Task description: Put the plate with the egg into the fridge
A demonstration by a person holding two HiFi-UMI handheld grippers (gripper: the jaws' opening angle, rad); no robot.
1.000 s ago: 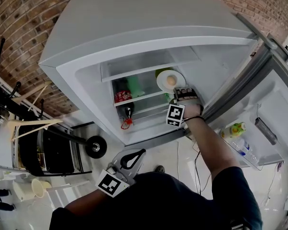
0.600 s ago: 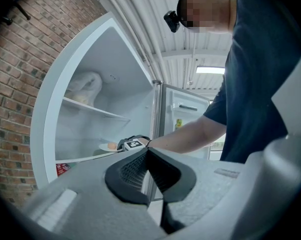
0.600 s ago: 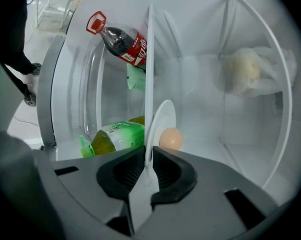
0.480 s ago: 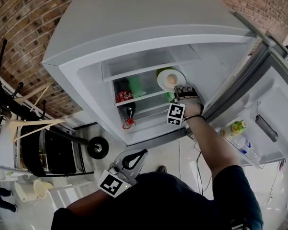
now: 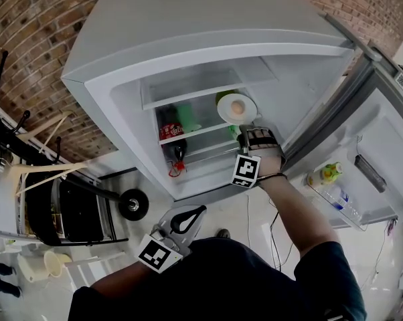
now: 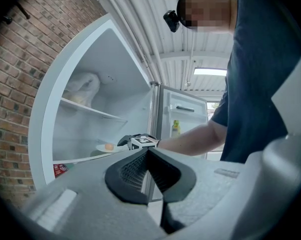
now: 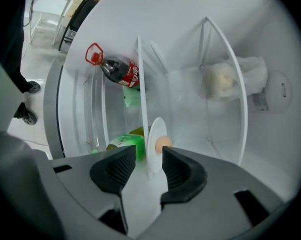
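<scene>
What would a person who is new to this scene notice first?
The open fridge fills the head view, with a white plate carrying an egg on a shelf inside. The right gripper is at the plate, its jaws opening around the rim without pressing it.

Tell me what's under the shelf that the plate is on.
A red-capped cola bottle and a green bottle lie below the shelf. From above, the plate covers part of the green bottle.

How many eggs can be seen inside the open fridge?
1. The egg lies on the white plate, which sits on the lower glass shelf. The white bag higher up may hide more.
</scene>
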